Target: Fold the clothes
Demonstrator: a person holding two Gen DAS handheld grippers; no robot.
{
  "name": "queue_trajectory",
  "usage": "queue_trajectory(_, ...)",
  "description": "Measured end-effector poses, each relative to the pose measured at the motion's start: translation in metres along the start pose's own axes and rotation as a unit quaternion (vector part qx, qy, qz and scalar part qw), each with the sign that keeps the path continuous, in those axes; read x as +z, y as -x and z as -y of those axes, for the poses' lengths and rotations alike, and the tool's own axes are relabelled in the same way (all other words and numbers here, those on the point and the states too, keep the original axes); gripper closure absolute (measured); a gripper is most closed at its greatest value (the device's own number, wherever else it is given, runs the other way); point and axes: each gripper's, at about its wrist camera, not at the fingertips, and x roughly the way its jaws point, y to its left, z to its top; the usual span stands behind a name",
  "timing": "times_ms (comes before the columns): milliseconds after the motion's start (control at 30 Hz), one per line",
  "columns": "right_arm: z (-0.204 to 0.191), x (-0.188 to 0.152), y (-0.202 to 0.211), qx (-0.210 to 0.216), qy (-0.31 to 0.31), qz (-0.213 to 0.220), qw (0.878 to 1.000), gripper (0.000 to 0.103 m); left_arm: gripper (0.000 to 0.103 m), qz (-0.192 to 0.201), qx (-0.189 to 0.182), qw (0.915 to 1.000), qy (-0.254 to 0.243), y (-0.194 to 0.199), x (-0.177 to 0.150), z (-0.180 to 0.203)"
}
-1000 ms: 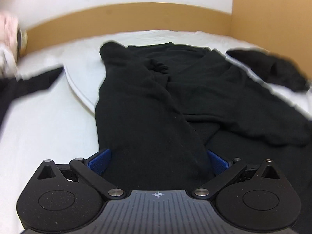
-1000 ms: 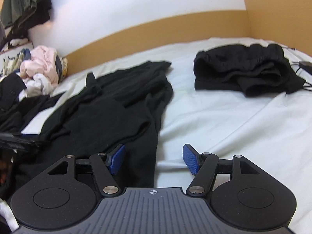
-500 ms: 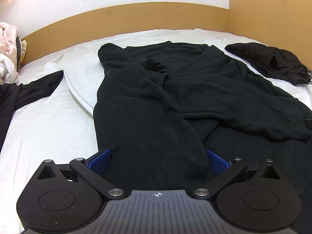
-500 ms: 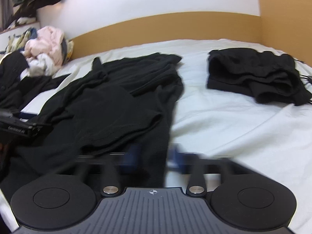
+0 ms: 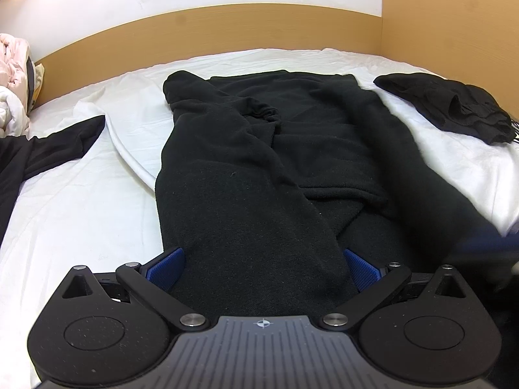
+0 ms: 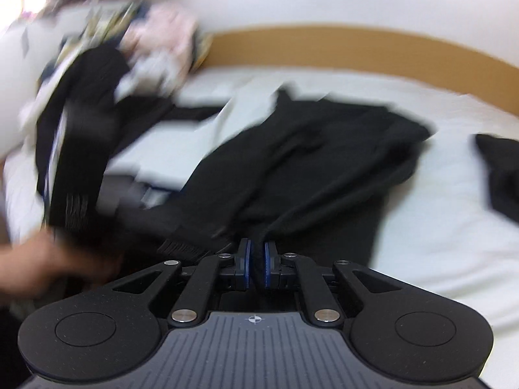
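black garment [image 5: 259, 168] lies spread on the bed [image 5: 81, 214], partly folded over itself, not yet a neat fold. my right gripper [image 6: 257, 264] jaws pinch its edge; left gripper [image 5: 262, 270] jaws spread astride the fabric. folded black pile [image 5: 454, 107] sits nearby.

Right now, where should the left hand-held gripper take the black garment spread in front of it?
Probably the near hem of the black garment, approached from the near side. That edge already lies between the open pads of the left hand-held gripper, flat on the white sheet.
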Motion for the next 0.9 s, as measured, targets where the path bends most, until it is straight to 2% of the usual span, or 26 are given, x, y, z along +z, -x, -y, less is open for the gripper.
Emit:
queue_trajectory(33,-0.005,-0.005,-0.010,-0.002,0.004,-0.010,1.000,0.088,0.001,0.001,-0.001,1.0000,0.002,0.000,0.000,-0.001)
queue_trajectory(100,-0.010,-0.010,-0.008,0.004,0.002,0.005,1.000,0.075,0.001,0.002,-0.004,1.0000,0.005,0.001,0.000,-0.002)
queue_trajectory(133,-0.009,-0.010,-0.001,0.018,-0.005,0.012,1.000,0.057,0.001,0.003,-0.007,0.9999,0.008,0.002,-0.001,-0.003)
queue_trajectory(167,-0.005,-0.010,0.008,0.039,-0.019,0.021,0.999,0.045,0.001,0.004,-0.009,0.9999,0.011,0.002,-0.001,-0.004)
queue_trajectory(200,0.001,-0.010,0.019,0.049,-0.026,0.032,0.998,0.043,0.001,0.004,-0.009,0.9999,0.012,0.002,-0.001,-0.004)
queue_trajectory(367,0.037,-0.007,0.074,0.030,-0.021,0.081,0.996,0.043,0.001,-0.001,0.001,1.0000,-0.001,0.001,0.000,0.001)
queue_trajectory(433,0.056,-0.013,0.082,0.012,-0.014,0.068,0.998,0.043,0.001,-0.002,0.002,1.0000,-0.002,0.001,0.000,0.002)
queue_trajectory(500,0.073,-0.022,0.086,0.009,-0.014,0.048,0.999,0.043,0.001,-0.001,0.002,1.0000,-0.001,0.001,0.000,0.001)
queue_trajectory(567,0.076,-0.034,0.085,0.029,-0.012,0.020,0.999,0.045,0.001,-0.001,0.001,1.0000,-0.001,0.001,0.000,0.000)
queue_trajectory(633,0.075,-0.045,0.079,0.027,0.005,-0.003,1.000,0.046,0.001,-0.001,0.002,1.0000,-0.001,0.000,0.000,0.001)
queue_trajectory(700,0.079,-0.052,0.078,0.037,-0.008,-0.006,0.999,0.046,0.001,-0.001,0.002,1.0000,-0.001,0.001,-0.001,0.001)
queue_trajectory(800,0.090,-0.057,0.075,0.062,-0.058,-0.002,0.996,0.046,0.001,-0.001,0.002,1.0000,-0.001,0.001,-0.001,0.001)
queue_trajectory(833,0.094,-0.059,0.073,0.072,-0.081,-0.006,0.994,0.061,0.001,-0.001,0.002,1.0000,-0.001,0.001,-0.001,0.001)
queue_trajectory(867,0.094,-0.058,0.074,0.077,-0.091,-0.005,0.993,0.095,0.001,-0.001,0.002,1.0000,-0.001,0.000,-0.001,0.001)
queue_trajectory(900,0.089,-0.057,0.077,0.076,-0.089,-0.001,0.993,0.096,0.001,-0.001,0.002,1.0000,-0.001,0.000,-0.001,0.001)
